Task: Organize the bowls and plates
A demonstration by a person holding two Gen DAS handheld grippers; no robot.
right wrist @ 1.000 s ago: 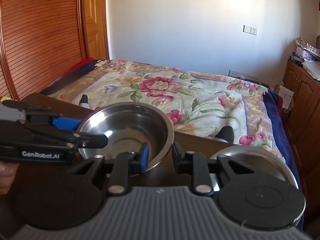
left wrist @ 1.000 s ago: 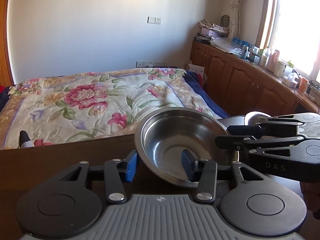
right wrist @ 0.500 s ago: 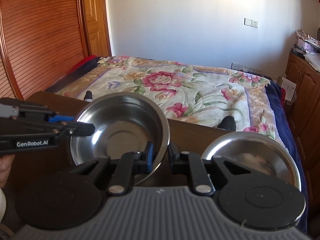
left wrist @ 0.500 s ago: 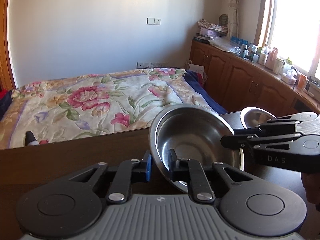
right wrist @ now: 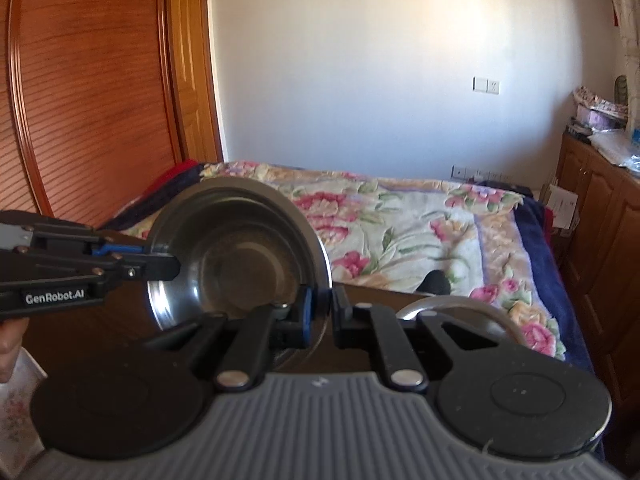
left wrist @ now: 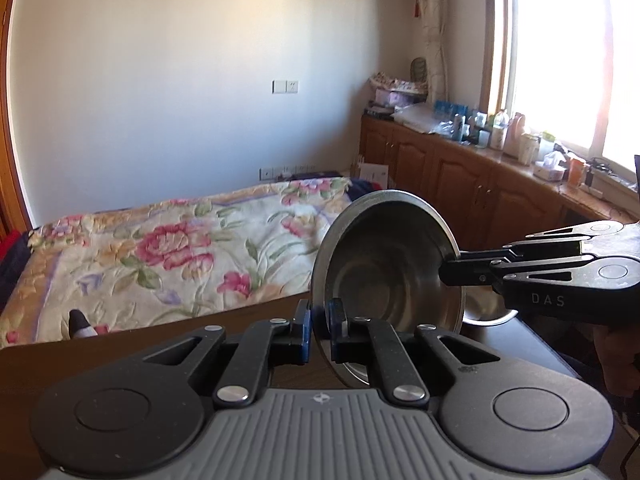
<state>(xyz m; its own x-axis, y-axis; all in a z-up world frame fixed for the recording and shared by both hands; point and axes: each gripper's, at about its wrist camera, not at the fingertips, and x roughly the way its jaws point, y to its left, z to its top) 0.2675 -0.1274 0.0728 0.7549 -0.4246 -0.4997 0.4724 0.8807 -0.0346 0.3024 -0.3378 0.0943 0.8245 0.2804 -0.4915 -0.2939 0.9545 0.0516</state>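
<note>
The metal bowl (left wrist: 390, 268) is up in the air above the dark wooden table (left wrist: 120, 356), tipped up on its side so its open face shows. 2 grippers hold it at once. The left gripper (left wrist: 319, 332) pinches the thin rim on one side, with its jaws closed tight on the edge. The right gripper (right wrist: 320, 314) pinches the rim on the other side, and its jaws are closed on the bowl too. A second metal bowl (right wrist: 460, 312) sits on the table just beside, partly hidden. The bowl looks hard and stiff, so it will not bend or break. It is probably light. But it is shiny and smooth, so it may slip or spin between the pads. The rim is the best place to grab, because the round wall gives nothing to pinch. A firm squeeze and slow moves look wise here.
</note>
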